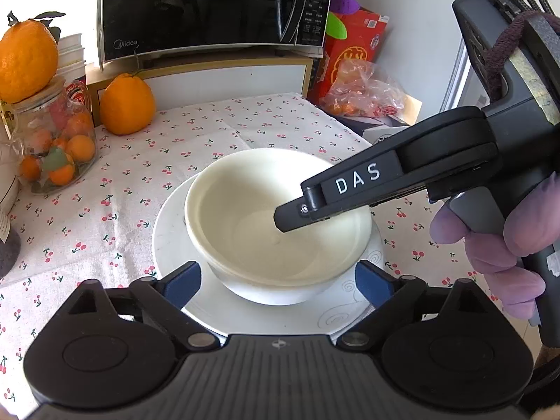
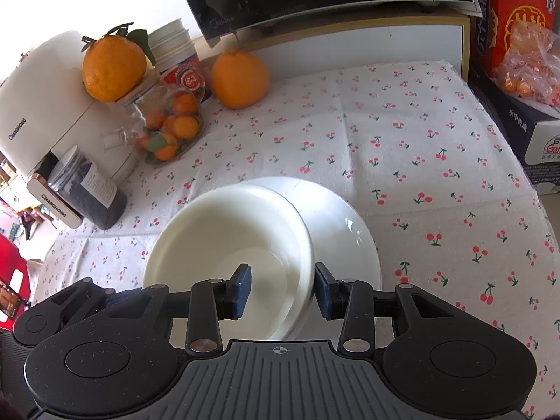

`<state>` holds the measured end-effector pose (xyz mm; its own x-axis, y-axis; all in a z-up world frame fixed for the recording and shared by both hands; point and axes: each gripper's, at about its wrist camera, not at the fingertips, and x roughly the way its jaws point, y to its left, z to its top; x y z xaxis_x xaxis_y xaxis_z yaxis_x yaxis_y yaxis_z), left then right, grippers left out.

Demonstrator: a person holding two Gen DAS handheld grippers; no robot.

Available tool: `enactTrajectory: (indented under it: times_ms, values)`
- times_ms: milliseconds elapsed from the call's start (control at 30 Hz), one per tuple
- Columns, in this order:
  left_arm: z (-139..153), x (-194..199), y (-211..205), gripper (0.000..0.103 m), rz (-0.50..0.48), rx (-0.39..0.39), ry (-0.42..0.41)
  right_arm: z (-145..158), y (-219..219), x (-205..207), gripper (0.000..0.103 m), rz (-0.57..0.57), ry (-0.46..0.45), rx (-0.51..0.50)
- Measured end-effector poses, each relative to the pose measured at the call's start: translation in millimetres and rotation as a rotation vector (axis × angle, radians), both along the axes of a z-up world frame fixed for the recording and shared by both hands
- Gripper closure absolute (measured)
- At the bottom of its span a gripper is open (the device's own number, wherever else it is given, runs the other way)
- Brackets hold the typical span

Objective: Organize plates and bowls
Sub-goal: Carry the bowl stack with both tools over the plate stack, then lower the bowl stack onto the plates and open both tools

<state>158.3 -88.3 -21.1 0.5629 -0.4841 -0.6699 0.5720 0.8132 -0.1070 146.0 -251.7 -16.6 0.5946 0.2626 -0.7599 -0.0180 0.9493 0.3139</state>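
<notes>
A cream bowl [image 1: 276, 210] [image 2: 224, 241] sits in a white plate [image 1: 168, 238] [image 2: 346, 231] on the cherry-print tablecloth [image 1: 140, 161]. My left gripper [image 1: 278, 280] is open wide, its blue pads [image 1: 189, 280] standing on either side of the bowl's near wall, above the plate. My right gripper [image 2: 281, 292] [image 1: 290, 218] reaches in from the right and straddles the bowl's rim. One of its pads [image 2: 241, 290] is inside the bowl and clear of the wall. The other is just outside the rim. A gloved hand [image 1: 490, 245] holds the right gripper.
A microwave [image 1: 210, 7] stands on a shelf at the back. A big orange [image 1: 126, 105], a glass jar of small oranges [image 1: 56, 140] with an orange on top, a white appliance [image 2: 45, 105] and a dark jar [image 2: 87, 189] line the left. Boxes and a bag of fruit [image 1: 364, 91] crowd the right.
</notes>
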Motion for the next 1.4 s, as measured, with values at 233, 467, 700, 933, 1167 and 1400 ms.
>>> enactTrajectory:
  times_ms: [233,467,700,933,1167,1400]
  values:
    - [1.1,-2.9,-0.1,0.001,-0.014,0.009,0.011,8.1,0.8,-2.8,0.044,0.014,-0.032,0.022]
    - [2.7,-6.8,-0.2,0.001,-0.031,0.016,0.016,12.5,-1.4,-6.1,0.037,0.002,-0.052,0.028]
    - [5.2,-6.8,1.4,0.001,-0.034,0.003,0.019,17.6,-8.9,-8.2,0.035,-0.028,-0.074,0.046]
    - [9.8,-13.9,4.3,0.0,-0.028,-0.008,0.01,26.2,-20.2,-12.3,0.033,-0.071,-0.103,0.052]
    - [19.4,-28.8,9.9,0.0,0.0,-0.02,0.007,37.0,-42.1,-28.8,0.028,-0.126,-0.126,0.009]
    - [31.3,-40.4,10.9,0.0,0.075,0.006,0.008,48.8,-50.6,-49.1,0.027,-0.158,-0.079,-0.075]
